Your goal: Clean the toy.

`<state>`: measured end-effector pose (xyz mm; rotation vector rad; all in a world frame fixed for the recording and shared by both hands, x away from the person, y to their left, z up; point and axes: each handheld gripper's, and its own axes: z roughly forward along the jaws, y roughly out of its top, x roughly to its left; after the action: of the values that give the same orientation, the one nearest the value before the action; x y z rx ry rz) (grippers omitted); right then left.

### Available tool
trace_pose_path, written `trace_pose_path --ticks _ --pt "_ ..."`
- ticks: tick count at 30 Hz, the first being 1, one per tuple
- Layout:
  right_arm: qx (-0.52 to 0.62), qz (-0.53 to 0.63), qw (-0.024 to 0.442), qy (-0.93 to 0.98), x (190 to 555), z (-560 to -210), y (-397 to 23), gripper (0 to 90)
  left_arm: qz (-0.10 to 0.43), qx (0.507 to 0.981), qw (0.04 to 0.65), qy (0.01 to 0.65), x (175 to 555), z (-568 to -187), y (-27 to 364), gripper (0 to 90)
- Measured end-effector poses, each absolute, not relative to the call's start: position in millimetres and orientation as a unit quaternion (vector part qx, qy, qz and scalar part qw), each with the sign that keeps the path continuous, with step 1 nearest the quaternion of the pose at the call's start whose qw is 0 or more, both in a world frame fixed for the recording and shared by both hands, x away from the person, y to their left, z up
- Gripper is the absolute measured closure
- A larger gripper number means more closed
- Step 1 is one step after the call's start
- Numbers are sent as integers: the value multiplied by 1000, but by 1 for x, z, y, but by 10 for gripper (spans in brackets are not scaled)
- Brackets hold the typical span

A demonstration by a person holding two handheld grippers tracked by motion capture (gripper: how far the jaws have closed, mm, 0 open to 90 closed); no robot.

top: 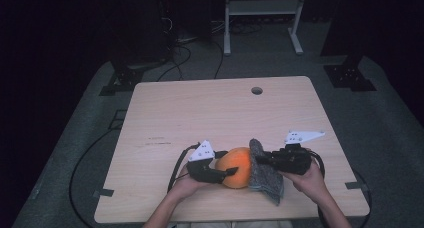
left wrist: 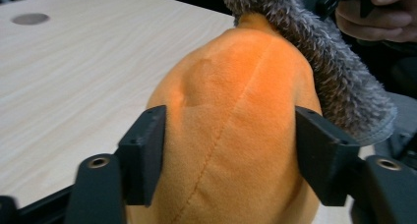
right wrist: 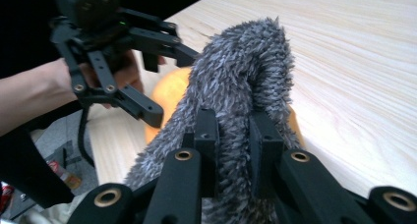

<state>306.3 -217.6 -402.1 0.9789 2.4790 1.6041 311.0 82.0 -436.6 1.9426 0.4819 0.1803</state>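
An orange plush ball (top: 236,165) lies near the table's front edge, and a grey fuzzy cloth (top: 265,175) is draped over its right side. My left gripper (top: 230,173) comes in from the left, its jaws pressing on both flanks of the orange plush (left wrist: 231,86). The grey cloth (left wrist: 324,62) hangs over the plush's far side. My right gripper (top: 261,160) is shut on a raised fold of the grey cloth (right wrist: 246,67). In the right gripper view, the pads (right wrist: 206,135) pinch the fur, and the plush (right wrist: 167,94) and left gripper (right wrist: 169,84) sit behind.
The light wooden table (top: 200,108) has a round cable hole (top: 256,90) near its far edge. Behind it stand a white metal frame (top: 262,18) and dark stands. Cables (top: 85,163) run over the grey floor at the left.
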Motion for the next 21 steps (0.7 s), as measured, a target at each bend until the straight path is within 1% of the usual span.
trace_pose_path --ticks 3,6,9,12,14,16,19,20,21 --pt "332 505 16 796 309 -410 -224 767 70 815 537 209 312 -437 82 346" --pt "343 483 25 806 308 -412 -227 773 76 814 536 210 310 -436 80 342" --pt "322 516 30 793 301 -395 -225 774 96 807 544 209 306 -432 79 362" --pt "288 541 48 789 291 -372 -215 773 127 805 546 197 300 -422 74 374" --pt "283 538 56 792 291 -370 -211 771 120 808 545 190 298 -421 73 378" --pt "291 528 48 796 297 -380 -209 769 121 813 536 191 298 -424 73 382" --pt "321 518 14 793 309 -407 -216 772 115 813 534 201 300 -427 74 383" --pt "332 513 11 792 312 -411 -221 772 115 812 534 205 300 -427 74 383" --pt "339 504 22 794 312 -410 -225 772 114 811 536 206 300 -426 74 381"
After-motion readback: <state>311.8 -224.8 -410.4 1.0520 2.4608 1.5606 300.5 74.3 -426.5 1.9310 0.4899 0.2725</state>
